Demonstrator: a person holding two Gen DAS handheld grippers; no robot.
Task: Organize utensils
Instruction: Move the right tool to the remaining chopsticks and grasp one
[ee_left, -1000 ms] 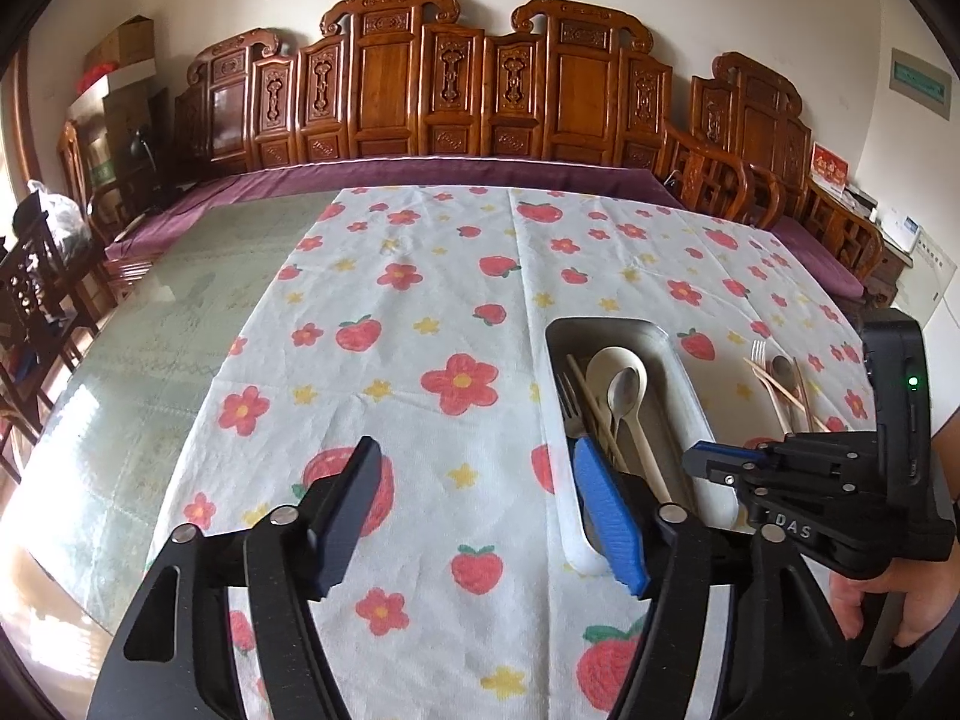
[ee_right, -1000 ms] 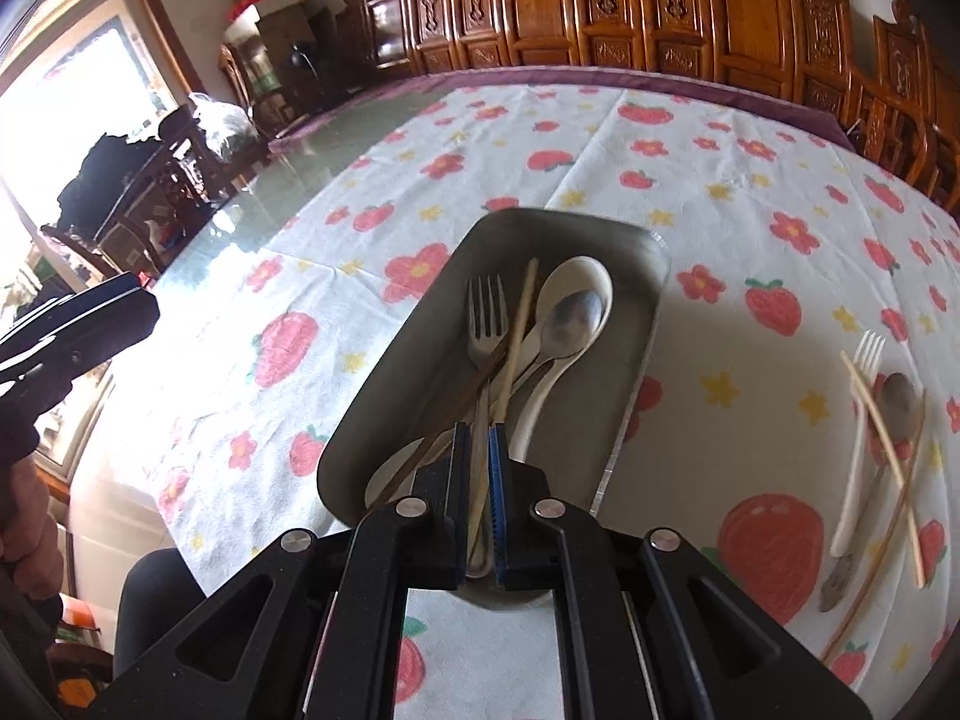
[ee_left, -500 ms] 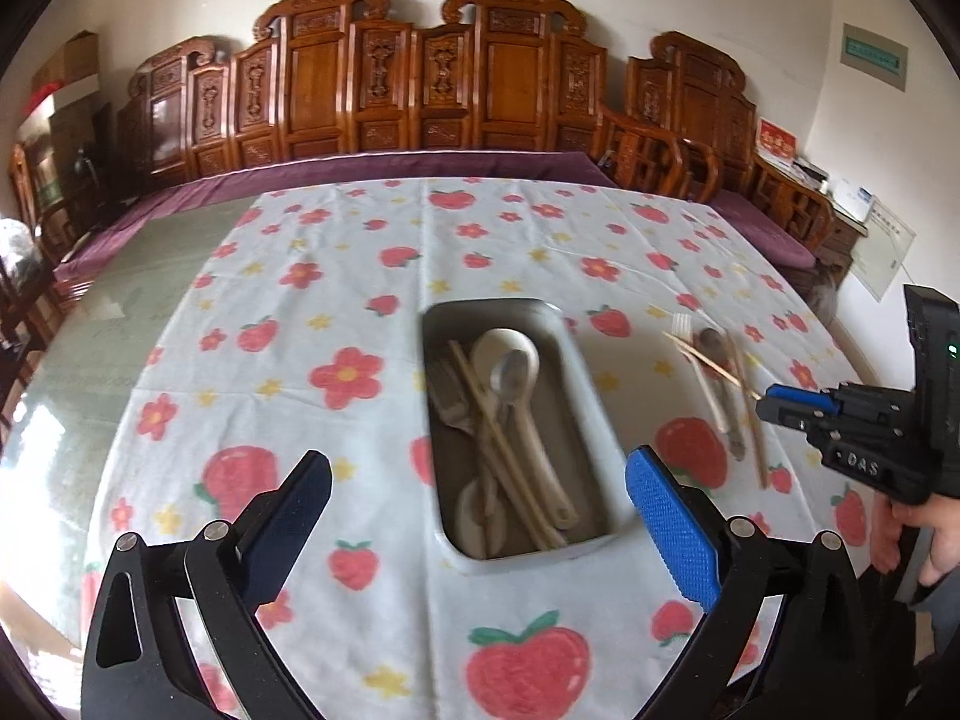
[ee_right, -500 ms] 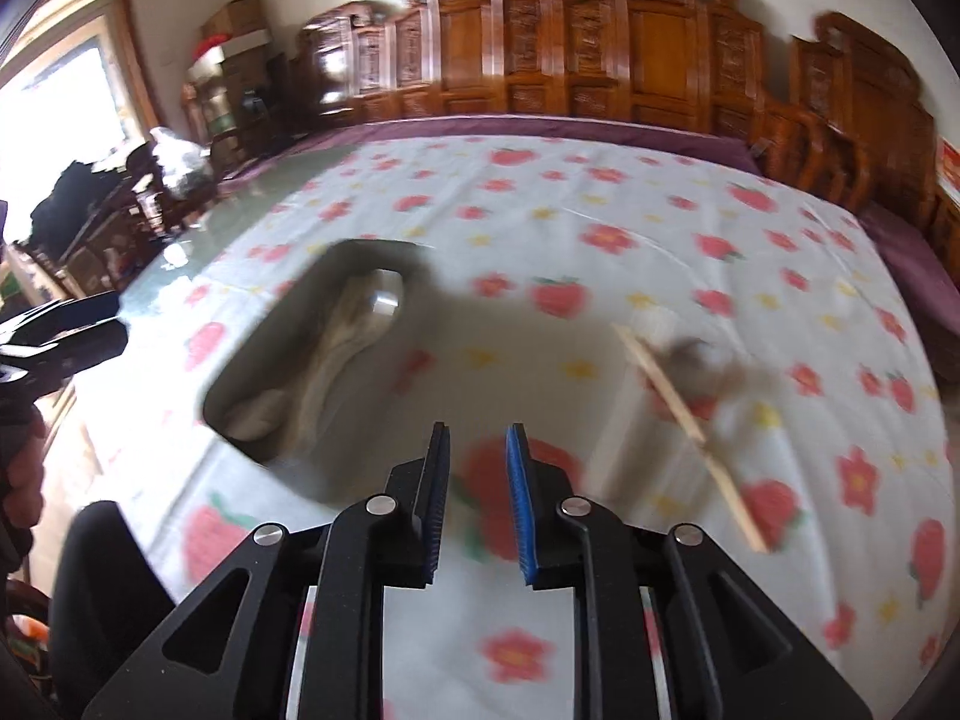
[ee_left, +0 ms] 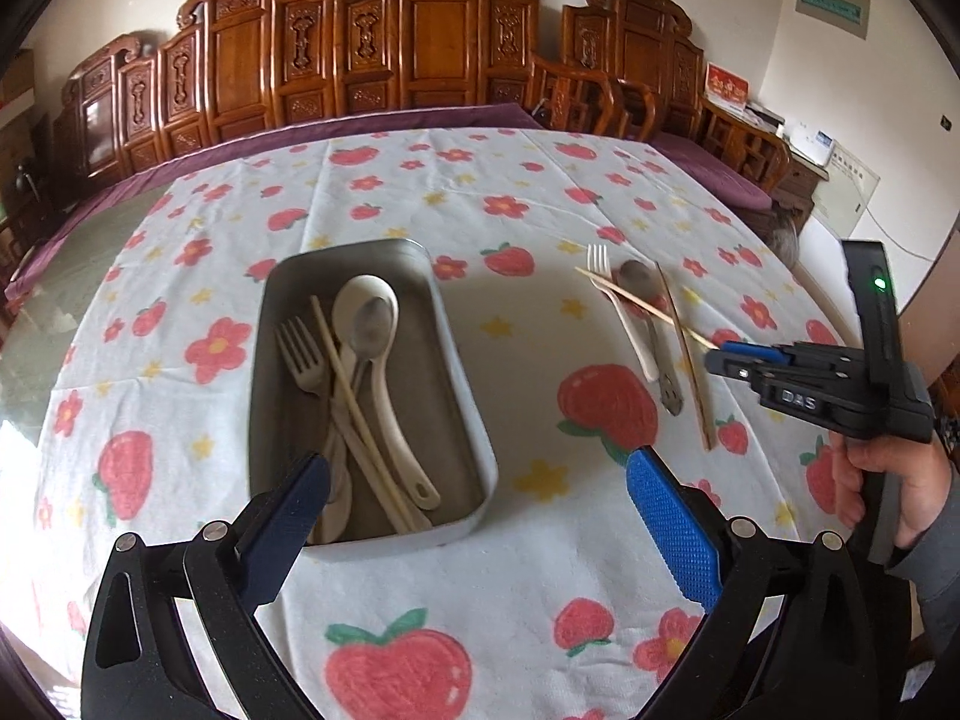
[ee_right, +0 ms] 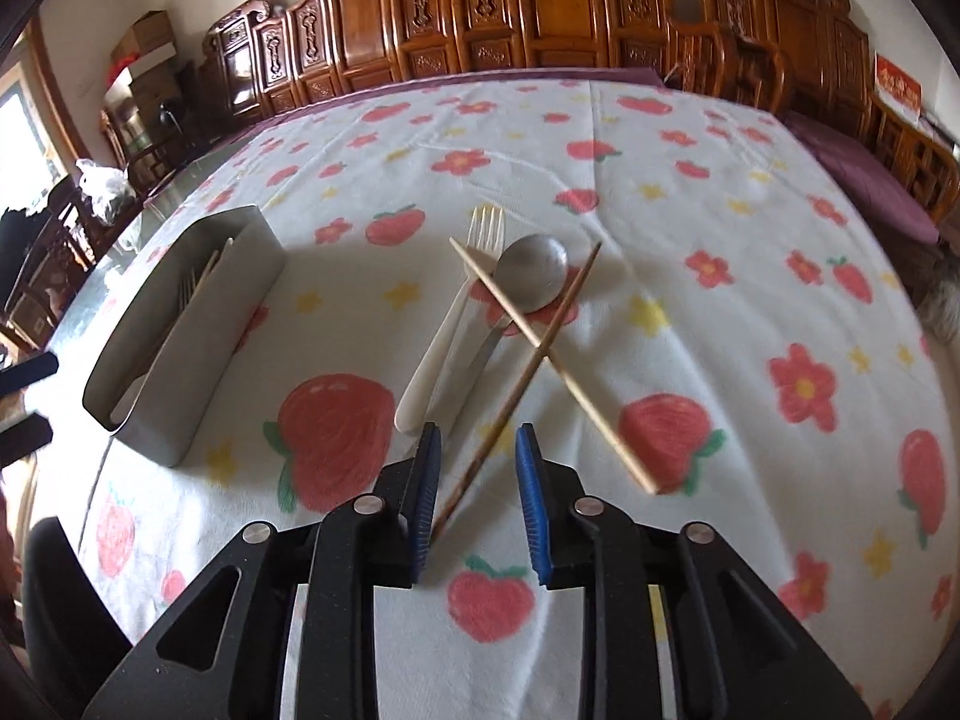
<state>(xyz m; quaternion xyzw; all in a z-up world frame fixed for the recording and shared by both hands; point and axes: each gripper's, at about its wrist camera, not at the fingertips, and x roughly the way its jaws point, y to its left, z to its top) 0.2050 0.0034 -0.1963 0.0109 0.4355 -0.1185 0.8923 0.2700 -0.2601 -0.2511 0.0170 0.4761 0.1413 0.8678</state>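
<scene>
4 utensils lie loose on the cloth [ee_right: 600,120], right of the tray [ee_left: 462,372]: a white fork [ee_right: 447,324], a metal spoon [ee_right: 531,273], a pale chopstick [ee_right: 552,360] and a dark chopstick [ee_right: 522,378]. They overlap, so each must be lifted singly. The pale chopstick lies across the fork neck and the spoon; the dark chopstick crosses it and appears to lie over it, so it looks like the piece to take first.

The right gripper [ee_right: 478,498] sits low over the near end of the dark chopstick. Its jaws stand narrowly apart, 1 on each side of the stick and not closed on it. That placement suits a pinch at the end, clear of the crossing point, so the other 3 pieces stay undisturbed.

The left gripper [ee_left: 480,516] hangs empty above the tray's near end, jaws wide apart. It seems parked there, out of the right hand's path to the tray.

Inside the tray already rest a fork, a chopstick, a metal spoon and white spoons, all lengthwise. The tray's long axis suggests the chopstick should go in the same way.
</scene>
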